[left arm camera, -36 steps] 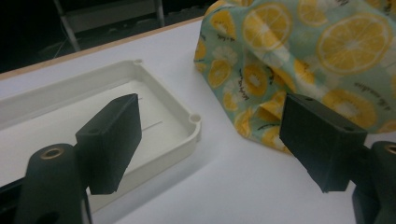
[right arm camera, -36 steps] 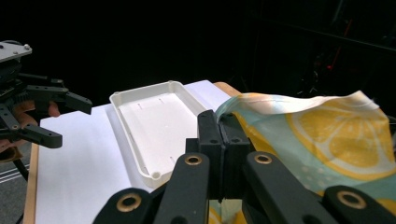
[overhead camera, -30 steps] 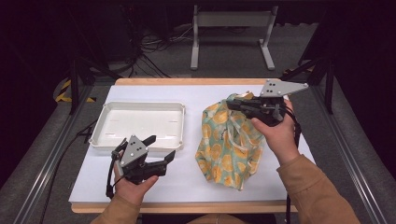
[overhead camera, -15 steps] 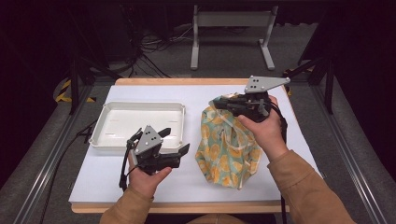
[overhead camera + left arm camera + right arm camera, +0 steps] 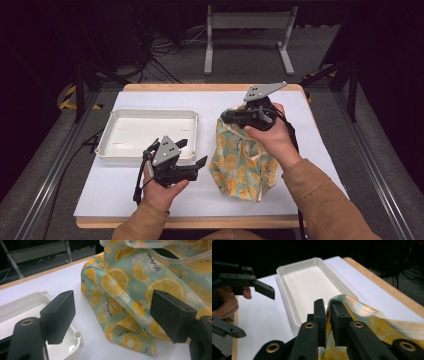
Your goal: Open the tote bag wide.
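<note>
White paper covers the table (image 5: 125, 195), with dark floor and tangled cables beyond it. On the right side lies a cloth bag (image 5: 240, 165) printed with orange slices, its top edge lifted off the surface and pinched in the right tool (image 5: 226, 117); those jaws have just been easing apart slightly, yet the fabric rim is caught between them. The left tool (image 5: 192, 152) hovers just beside the bag's left edge, jaws spread wide and grasping nothing. A shallow white tray (image 5: 107, 145) sits at the left, near that tool.
</note>
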`<state>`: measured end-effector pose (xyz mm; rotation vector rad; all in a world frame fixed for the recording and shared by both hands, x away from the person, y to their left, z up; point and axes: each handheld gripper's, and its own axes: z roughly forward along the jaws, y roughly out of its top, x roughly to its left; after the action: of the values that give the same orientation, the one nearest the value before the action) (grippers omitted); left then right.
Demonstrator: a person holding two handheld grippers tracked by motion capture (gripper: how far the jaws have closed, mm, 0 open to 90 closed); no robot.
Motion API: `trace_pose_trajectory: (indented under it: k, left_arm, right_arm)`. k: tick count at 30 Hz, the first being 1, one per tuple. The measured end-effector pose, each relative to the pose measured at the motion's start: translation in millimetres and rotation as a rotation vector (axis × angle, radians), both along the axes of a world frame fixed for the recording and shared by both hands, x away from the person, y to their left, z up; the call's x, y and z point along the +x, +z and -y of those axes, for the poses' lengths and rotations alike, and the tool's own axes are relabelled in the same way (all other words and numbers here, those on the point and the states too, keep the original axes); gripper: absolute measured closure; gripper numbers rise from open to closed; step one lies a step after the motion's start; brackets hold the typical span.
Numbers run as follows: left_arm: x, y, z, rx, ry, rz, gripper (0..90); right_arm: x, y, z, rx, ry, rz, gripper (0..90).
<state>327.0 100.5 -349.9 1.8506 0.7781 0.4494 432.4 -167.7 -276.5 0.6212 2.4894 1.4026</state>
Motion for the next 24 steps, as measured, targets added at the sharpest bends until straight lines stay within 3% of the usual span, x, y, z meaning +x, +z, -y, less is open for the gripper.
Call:
trace_pose_trajectory:
  k: [1, 4, 8, 13, 24]
  left_arm:
    - [0.0, 0.0, 0.0, 0.0, 0.0, 0.0, 21.1]
    - [0.1, -0.3, 0.0, 0.002, 0.001, 0.0, 21.1]
    - [-0.4, -1.2, 0.7, 0.003, -0.001, -0.006, 21.1]
    - [-0.5, -3.1, 0.7, 0.005, -0.002, -0.011, 21.1]
    - [0.1, -2.2, 6.5, -0.004, -0.02, -0.018, 21.1]
  right_arm:
    - [0.0, 0.0, 0.0, 0.0, 0.0, 0.0, 80.8]
    - [0.4, -0.4, 1.4, -0.029, -0.013, -0.064, 67.0]
    - [-3.8, 2.8, 6.6, -0.048, -0.032, -0.071, 62.0]
    - [-13.2, 7.7, 24.9, -0.019, -0.065, -0.095, 58.9]
    - [-33.6, 9.2, 52.4, 0.047, -0.083, -0.081, 54.5]
